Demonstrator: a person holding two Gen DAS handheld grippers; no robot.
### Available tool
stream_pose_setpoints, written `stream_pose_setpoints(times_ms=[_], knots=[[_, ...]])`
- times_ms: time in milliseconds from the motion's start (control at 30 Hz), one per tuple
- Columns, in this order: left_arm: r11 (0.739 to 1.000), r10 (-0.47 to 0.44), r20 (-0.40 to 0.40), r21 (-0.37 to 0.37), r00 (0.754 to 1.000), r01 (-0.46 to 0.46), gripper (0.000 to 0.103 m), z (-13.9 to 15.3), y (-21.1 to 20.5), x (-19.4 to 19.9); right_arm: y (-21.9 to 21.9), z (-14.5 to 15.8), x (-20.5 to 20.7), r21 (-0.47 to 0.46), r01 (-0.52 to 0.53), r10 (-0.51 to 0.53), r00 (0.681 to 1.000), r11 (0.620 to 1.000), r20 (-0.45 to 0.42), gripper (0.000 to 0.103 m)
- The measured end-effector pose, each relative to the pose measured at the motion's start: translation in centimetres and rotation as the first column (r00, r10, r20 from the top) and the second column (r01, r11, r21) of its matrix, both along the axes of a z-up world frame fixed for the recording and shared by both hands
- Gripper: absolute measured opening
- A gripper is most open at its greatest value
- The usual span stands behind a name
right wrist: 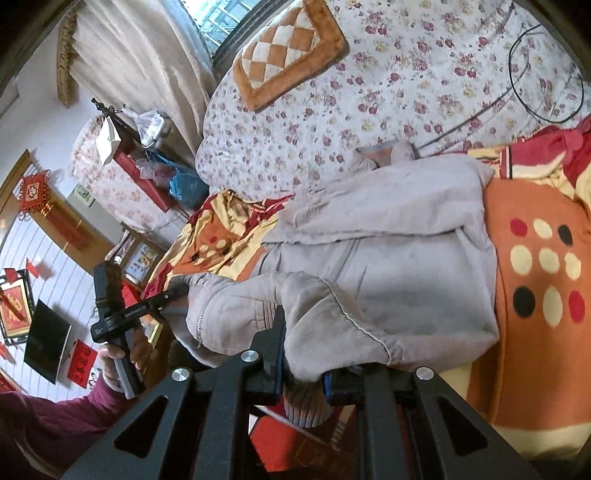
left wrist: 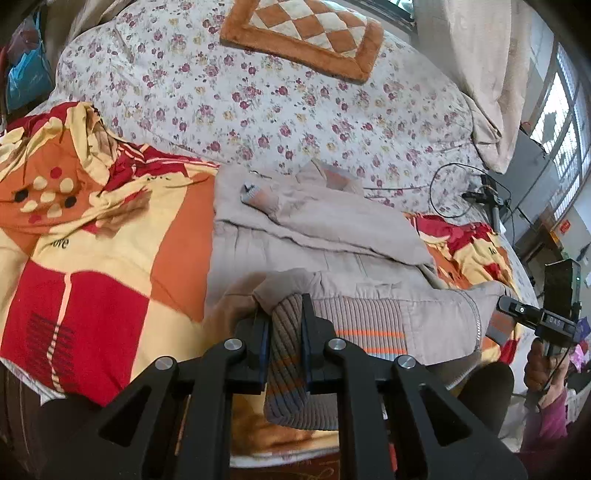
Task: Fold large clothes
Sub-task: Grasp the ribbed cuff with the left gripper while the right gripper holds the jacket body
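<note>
A grey-beige zip jacket (left wrist: 325, 236) with a ribbed striped hem lies on the bed, its sleeves folded over the body. My left gripper (left wrist: 286, 328) is shut on the ribbed hem (left wrist: 288, 343) at one bottom corner. My right gripper (right wrist: 301, 365) is shut on the other bottom corner of the jacket (right wrist: 388, 266), the hem lifted and bunched between its fingers. The right gripper also shows at the right edge of the left wrist view (left wrist: 532, 314). The left gripper shows at the left of the right wrist view (right wrist: 173, 291).
The jacket lies on an orange, red and cream blanket (left wrist: 96, 266) over a floral quilt (left wrist: 258, 103). An orange checked cushion (left wrist: 306, 33) lies at the far side. A black cable (left wrist: 454, 192) runs over the quilt. Curtains (left wrist: 491, 74) and a window are beyond.
</note>
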State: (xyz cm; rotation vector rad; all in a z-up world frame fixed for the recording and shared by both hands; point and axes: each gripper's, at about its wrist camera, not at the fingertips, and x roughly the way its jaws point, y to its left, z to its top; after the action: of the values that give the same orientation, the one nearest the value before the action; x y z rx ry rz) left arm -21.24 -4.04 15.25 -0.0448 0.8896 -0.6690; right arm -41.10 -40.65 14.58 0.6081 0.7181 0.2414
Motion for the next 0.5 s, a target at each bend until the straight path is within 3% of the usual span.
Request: stream_pose_setpoints(times_ms=[267,500], knots=[[0.999,0.008,0.034,0.038,0.999,-0.009,0.011,0.3,-2.7,3.1,-2.3,0.3,3.5,-0.004,0.059,-0.059,0.998,0.998,0.022,0.014],[0.998,0.019,0.057,0.054,0.998,-0.022,0.011,1.7,-7.1,9.2,-5.2,1.4,9.0,-0.043,0.132,-0.13,0.991,0.99,0.035,0.014]])
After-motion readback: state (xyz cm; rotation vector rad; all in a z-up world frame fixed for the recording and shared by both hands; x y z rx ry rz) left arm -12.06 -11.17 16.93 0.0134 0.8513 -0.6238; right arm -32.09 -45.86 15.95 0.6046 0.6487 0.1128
